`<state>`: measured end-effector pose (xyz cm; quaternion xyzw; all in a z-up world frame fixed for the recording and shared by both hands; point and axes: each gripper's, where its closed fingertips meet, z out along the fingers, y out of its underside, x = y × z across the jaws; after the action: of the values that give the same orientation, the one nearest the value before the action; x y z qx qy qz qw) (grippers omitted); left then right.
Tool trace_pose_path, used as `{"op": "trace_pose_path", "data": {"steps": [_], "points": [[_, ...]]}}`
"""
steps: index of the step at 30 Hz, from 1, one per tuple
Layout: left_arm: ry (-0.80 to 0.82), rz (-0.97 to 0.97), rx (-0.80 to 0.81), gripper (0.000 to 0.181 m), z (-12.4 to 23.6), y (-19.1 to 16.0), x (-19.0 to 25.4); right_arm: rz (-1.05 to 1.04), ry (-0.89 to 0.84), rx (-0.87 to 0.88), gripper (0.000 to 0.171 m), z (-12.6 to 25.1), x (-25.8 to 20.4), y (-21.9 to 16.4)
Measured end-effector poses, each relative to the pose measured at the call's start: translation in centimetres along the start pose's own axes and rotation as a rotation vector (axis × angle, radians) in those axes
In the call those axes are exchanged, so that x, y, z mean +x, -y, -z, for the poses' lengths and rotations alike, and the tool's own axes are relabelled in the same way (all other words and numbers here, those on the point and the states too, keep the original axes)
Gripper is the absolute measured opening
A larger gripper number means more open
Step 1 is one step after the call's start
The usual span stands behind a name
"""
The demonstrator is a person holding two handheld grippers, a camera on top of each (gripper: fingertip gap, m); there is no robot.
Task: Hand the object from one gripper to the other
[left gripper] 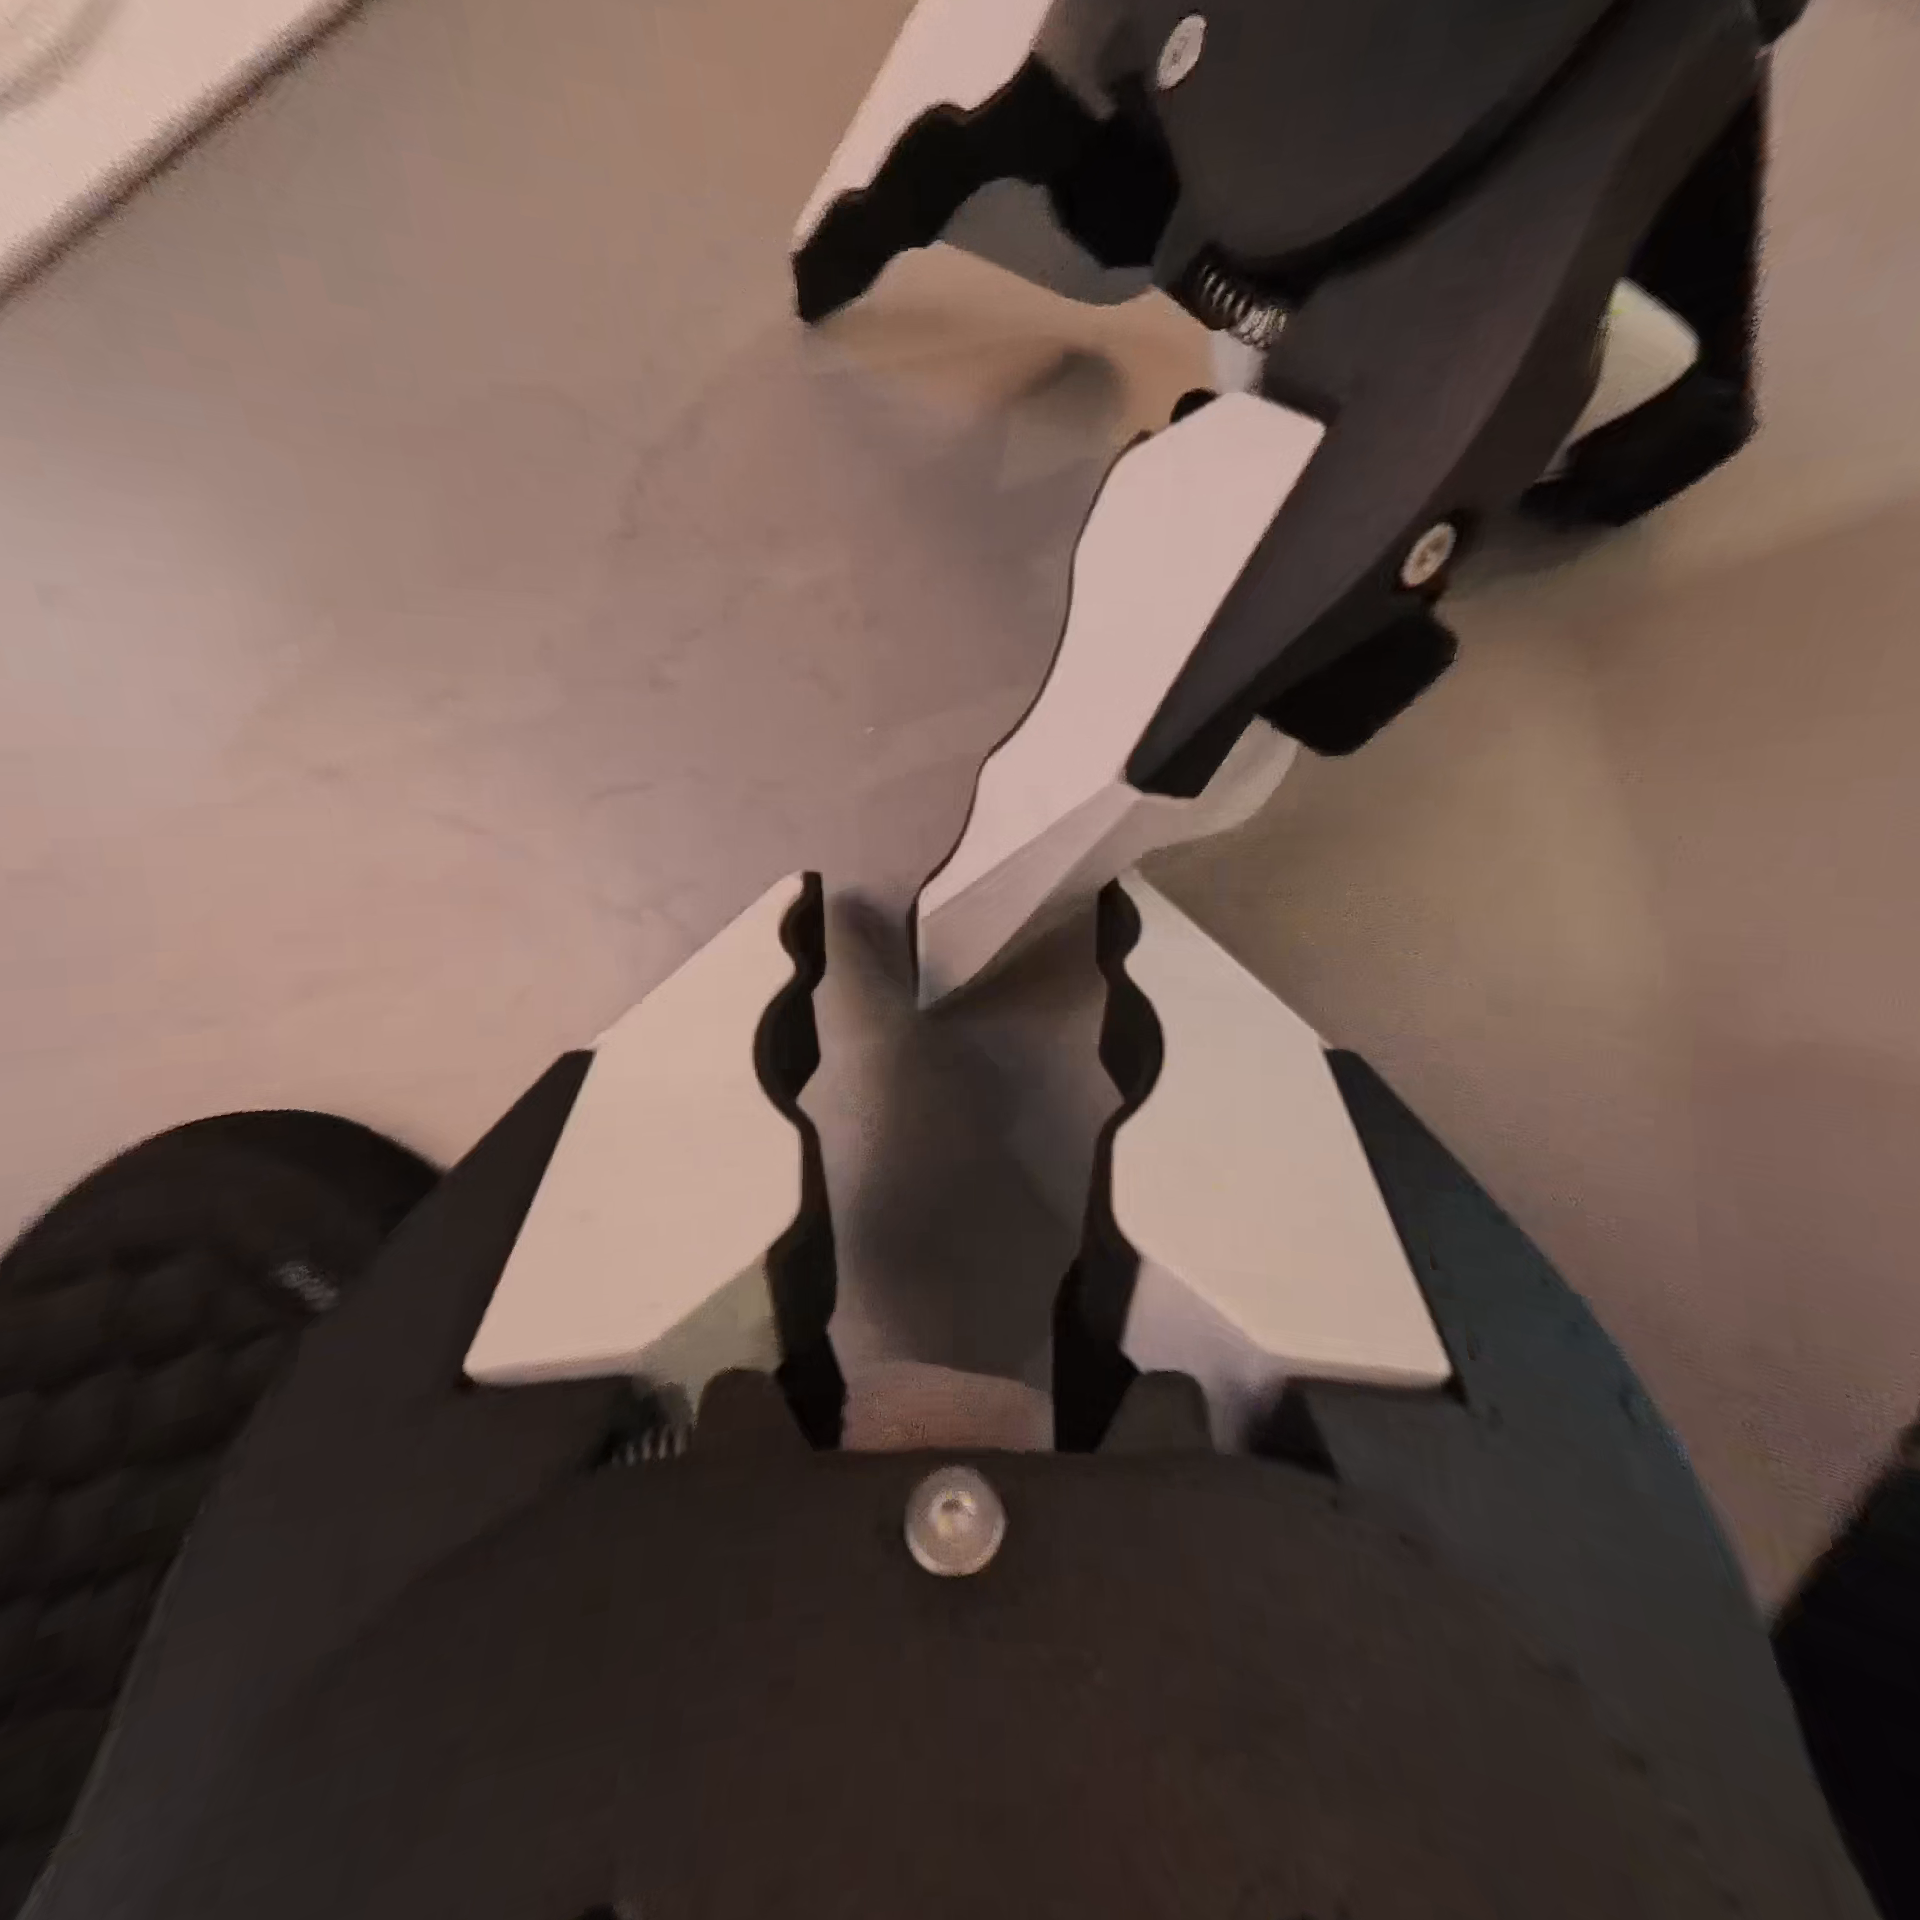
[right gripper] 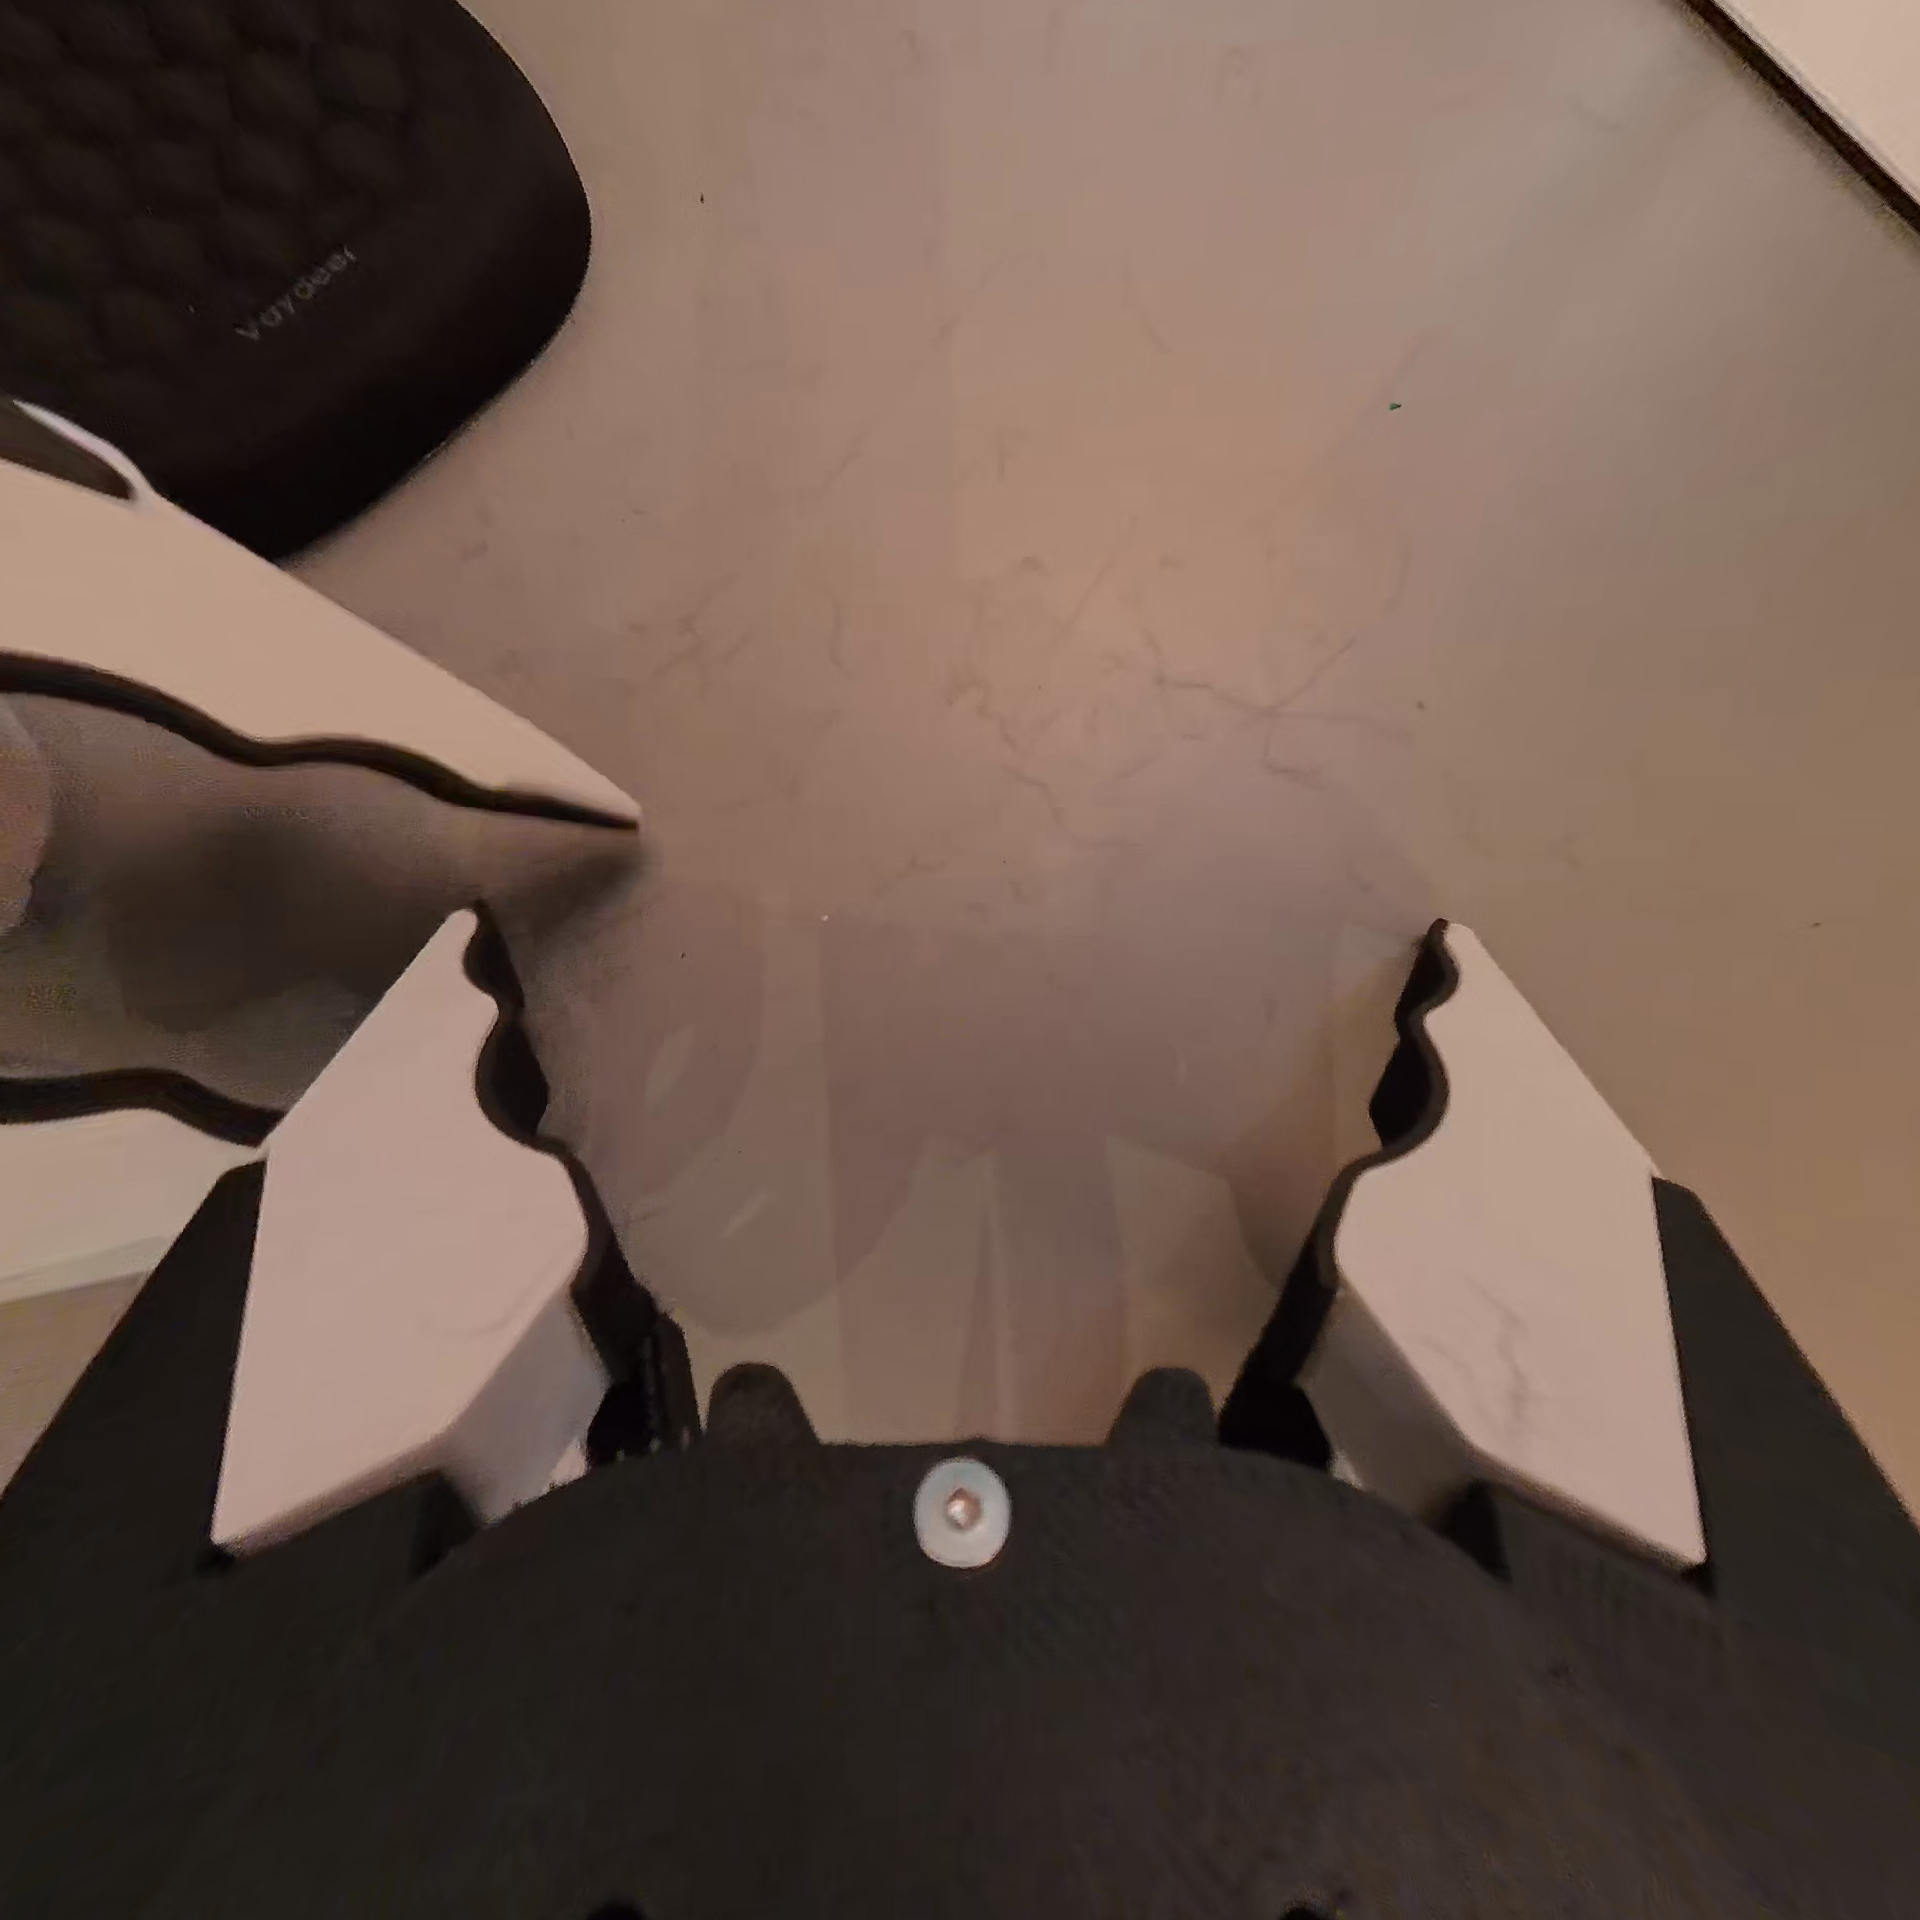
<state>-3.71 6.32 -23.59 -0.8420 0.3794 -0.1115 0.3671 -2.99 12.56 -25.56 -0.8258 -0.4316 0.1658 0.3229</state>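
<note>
Left gripper at lower centre of its frame over the table, right gripper reaching in from upper right, padded mat at lower left edge.

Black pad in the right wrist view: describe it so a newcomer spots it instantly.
Start at the beige tabletop; look to its upper left in the right wrist view. The black pad lies flat there, the only dark, rounded, honeycomb-textured thing.
</note>
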Motion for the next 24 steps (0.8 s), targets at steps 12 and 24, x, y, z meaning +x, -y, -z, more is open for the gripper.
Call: {"op": "trace_pose_path", "data": {"steps": [12, 24], "points": [[-0.068, 0.046, 0.004, 0.029, 0.3, -0.4, 1.1, 0.012, 0.012, 0.0, 0.159, 0.1, 0.0, -0.1], [-0.034, 0.003, 0.015, 0.03, 0.6, -0.9, 0.7, 0.013, 0.012, 0.0, 0.159, 0.1, -0.1, -0.1]]}}
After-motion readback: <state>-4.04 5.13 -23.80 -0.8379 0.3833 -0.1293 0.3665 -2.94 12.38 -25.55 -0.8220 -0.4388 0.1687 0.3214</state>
